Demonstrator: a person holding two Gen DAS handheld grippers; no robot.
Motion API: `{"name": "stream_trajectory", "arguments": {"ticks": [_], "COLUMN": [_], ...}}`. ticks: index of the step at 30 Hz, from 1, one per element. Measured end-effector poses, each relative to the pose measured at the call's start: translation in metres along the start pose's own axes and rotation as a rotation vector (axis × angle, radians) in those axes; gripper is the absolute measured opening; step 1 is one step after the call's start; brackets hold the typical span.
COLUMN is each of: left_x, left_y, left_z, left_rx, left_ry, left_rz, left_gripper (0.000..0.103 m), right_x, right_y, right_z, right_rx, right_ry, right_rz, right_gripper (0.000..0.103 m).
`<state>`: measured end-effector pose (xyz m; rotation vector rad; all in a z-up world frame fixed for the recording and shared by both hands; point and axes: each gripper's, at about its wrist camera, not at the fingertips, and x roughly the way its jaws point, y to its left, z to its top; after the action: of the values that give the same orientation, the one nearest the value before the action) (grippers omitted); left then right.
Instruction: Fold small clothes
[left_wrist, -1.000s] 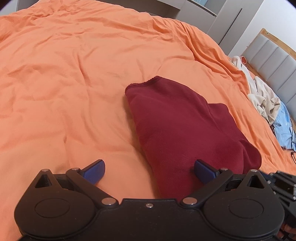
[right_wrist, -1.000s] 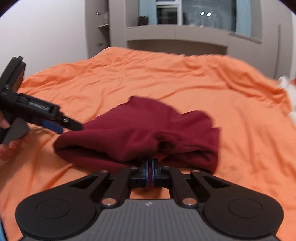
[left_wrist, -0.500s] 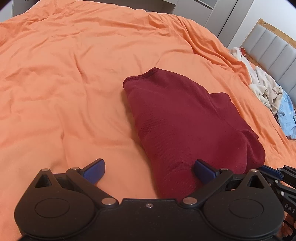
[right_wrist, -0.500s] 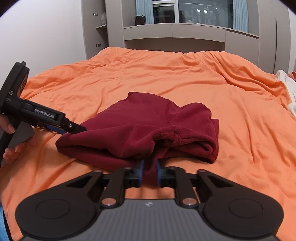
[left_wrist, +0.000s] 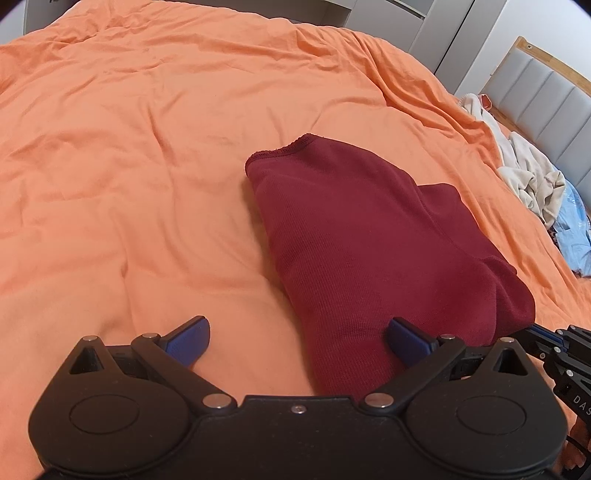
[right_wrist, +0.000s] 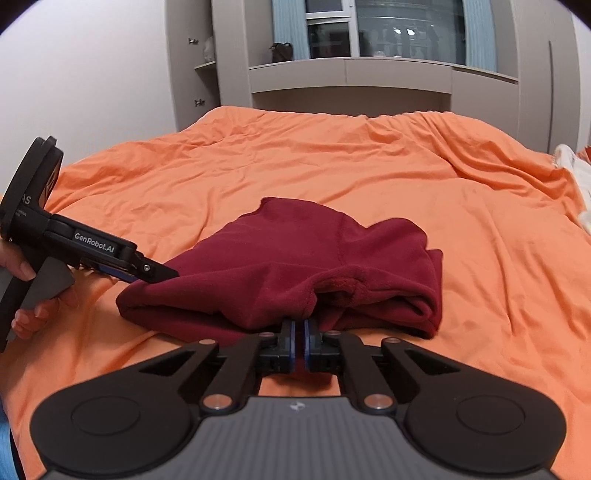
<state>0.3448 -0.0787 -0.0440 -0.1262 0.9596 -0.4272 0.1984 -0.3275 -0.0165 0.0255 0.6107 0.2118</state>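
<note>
maroon garment (left_wrist: 362, 236) lies folded on orange bedspread (left_wrist: 129, 166), long axis 11 to 5 o'clock. right gripper (right_wrist: 299, 332) pinches its near hem; left gripper (left_wrist: 299, 339), spread wide, straddles the near end.

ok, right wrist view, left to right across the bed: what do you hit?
Person's hand → left gripper → dark red folded garment → bare orange duvet → white cloth at the far right edge.

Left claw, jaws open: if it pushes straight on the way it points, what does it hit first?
Most likely the maroon garment. The left claw points down at its near end, one fingertip already over the cloth, the other over the orange duvet. Depth is unclear.
</note>
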Motion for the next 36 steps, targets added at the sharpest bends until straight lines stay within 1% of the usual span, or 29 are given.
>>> {"name": "stream_trajectory", "arguments": {"ticks": [3,15,17,19,20,21,22,23,24,25,27,30,33,36], "left_x": [0.002,0.003,0.003,0.004,0.004,0.004,0.004,0.004,0.004,0.004,0.003,0.000,0.000,0.002], "left_y": [0.001,-0.001,-0.001,-0.001,-0.001,-0.001,-0.001,-0.001,-0.001,-0.001,0.001,0.002,0.002,0.001], "left_z": [-0.001,-0.003,-0.003,-0.003,-0.004,-0.004,-0.004,-0.003,-0.003,-0.003,-0.002,0.001,0.007,0.016], "left_rx": [0.004,0.011,0.013,0.014,0.014,0.014,0.014,0.015,0.015,0.013,0.004,-0.014,-0.021,-0.024], "left_ry": [0.001,-0.002,-0.002,-0.001,-0.001,-0.001,-0.001,-0.001,-0.001,0.000,-0.004,-0.021,-0.034,-0.050], "left_rz": [0.003,0.006,0.007,0.006,0.005,0.006,0.006,0.006,0.005,0.004,-0.002,-0.006,0.010,0.045], "left_gripper": [0.102,0.102,0.102,0.102,0.102,0.102,0.103,0.103,0.103,0.102,0.103,0.102,0.102,0.102], "right_x": [0.003,-0.002,-0.004,-0.008,-0.011,-0.013,-0.015,-0.018,-0.020,-0.021,-0.019,-0.012,0.001,0.022], "right_y": [-0.003,-0.005,-0.006,-0.009,-0.013,-0.017,-0.021,-0.026,-0.031,-0.036,-0.049,-0.064,-0.080,-0.095], "right_z": [-0.005,-0.008,-0.009,-0.008,-0.008,-0.008,-0.007,-0.006,-0.004,-0.002,0.003,0.012,0.025,0.037], "right_rx": [0.018,0.034,0.036,0.048,0.062,0.079,0.095,0.109,0.125,0.142,0.186,0.234,0.277,0.329], "right_ry": [0.022,0.027,0.031,0.024,0.020,0.016,0.010,0.000,-0.013,-0.023,-0.039,-0.060,-0.073,-0.069], "right_rz": [0.000,0.006,-0.011,-0.022,-0.024,-0.028,-0.032,-0.039,-0.046,-0.053,-0.073,-0.104,-0.119,-0.124], "right_gripper": [0.004,0.004,0.005,0.011,0.025,0.035,0.053,0.062,0.067,0.070,0.082,0.095,0.103,0.103]}}
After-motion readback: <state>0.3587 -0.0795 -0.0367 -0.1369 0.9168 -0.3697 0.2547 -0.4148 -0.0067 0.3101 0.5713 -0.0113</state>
